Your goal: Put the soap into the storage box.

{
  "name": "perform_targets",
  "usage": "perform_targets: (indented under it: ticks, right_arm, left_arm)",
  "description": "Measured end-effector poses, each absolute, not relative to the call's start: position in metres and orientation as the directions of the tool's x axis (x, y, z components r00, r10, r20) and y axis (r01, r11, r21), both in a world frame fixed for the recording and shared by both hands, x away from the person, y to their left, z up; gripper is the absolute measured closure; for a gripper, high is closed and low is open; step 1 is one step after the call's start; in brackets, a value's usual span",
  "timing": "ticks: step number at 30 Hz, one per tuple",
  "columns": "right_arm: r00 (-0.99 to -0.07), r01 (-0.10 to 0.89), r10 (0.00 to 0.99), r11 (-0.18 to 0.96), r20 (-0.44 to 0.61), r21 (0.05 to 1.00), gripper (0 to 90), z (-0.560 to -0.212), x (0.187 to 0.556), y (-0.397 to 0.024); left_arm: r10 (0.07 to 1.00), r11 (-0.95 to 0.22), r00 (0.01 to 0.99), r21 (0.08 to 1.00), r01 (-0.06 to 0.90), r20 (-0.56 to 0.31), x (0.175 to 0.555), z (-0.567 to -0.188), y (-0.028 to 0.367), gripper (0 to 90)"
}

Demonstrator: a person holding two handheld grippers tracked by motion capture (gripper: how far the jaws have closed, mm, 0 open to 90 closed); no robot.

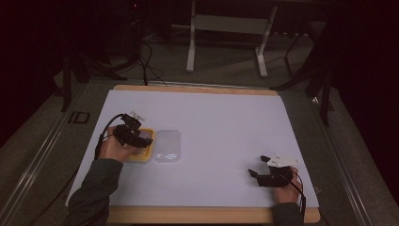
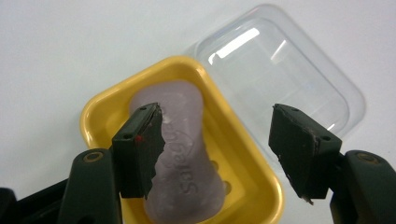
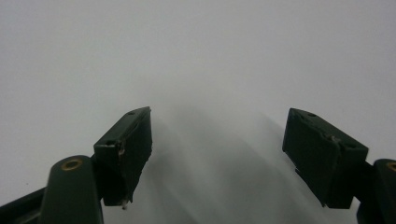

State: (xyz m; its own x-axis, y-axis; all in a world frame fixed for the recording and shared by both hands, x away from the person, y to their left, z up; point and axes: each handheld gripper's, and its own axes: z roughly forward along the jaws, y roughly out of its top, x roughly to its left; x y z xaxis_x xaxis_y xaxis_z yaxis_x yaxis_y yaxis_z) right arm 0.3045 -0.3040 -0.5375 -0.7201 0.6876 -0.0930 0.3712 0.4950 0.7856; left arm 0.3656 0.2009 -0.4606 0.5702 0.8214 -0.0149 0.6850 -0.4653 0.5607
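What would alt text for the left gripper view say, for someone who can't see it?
A pale purple bar of soap lies in a yellow soap dish on a white table, seen between the two black jaws of the left gripper, which stand open and apart from the soap. A clear plastic lid lies on the table beside the dish.

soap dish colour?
Yellow soap dish, holding a pale lilac soap bar; clearest in left gripper view.

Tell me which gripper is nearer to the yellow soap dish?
Left. The left gripper hovers directly over the yellow soap dish, jaws open; the right gripper sits far across the white sheet.
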Motion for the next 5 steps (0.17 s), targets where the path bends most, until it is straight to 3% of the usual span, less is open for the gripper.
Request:
perform_targets:
  ticks: [5]
  right_arm:
    - [-0.721,0.373,0.687,0.496,-0.092,0.784,23.7,-0.538,0.305,-0.304]
  left_arm:
    - [0.806,-0.448,0.592,0.633,0.632,-0.020,0.349,-0.465,0.192,35.7]
